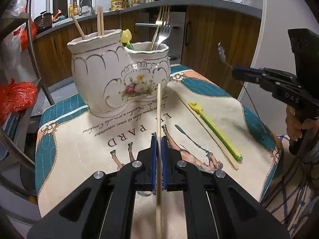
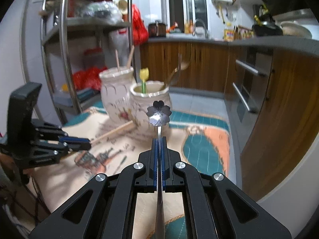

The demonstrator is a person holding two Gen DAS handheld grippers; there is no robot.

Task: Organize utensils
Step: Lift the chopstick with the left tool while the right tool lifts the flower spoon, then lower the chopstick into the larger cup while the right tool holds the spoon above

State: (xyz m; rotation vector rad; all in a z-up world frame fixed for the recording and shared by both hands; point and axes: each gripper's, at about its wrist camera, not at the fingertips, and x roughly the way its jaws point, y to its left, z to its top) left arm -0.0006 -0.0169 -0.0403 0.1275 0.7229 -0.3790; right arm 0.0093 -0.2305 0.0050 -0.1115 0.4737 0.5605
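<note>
The holder (image 1: pixel 119 75), a white double pot, stands near the far edge of the cloth (image 1: pixel 79 139) on the worktop; bare cloth lies open in front of it, up to the near edge. The left gripper (image 1: pixel 159 139) has its jaws pressed on one chopstick (image 1: pixel 158 109), whose tip ends just before the holder. The right gripper (image 2: pixel 159 139) pinches a flower-headed spoon (image 2: pixel 159 112) in the air before the holder's shorter pot. Three chopsticks stand in the taller pot, two forks (image 1: pixel 162 25) and one yellow pick in the shorter. One more chopstick (image 1: pixel 207 131) and a green-handled pick (image 1: pixel 217 133) lie right of the holder. The right view is blurred.
</note>
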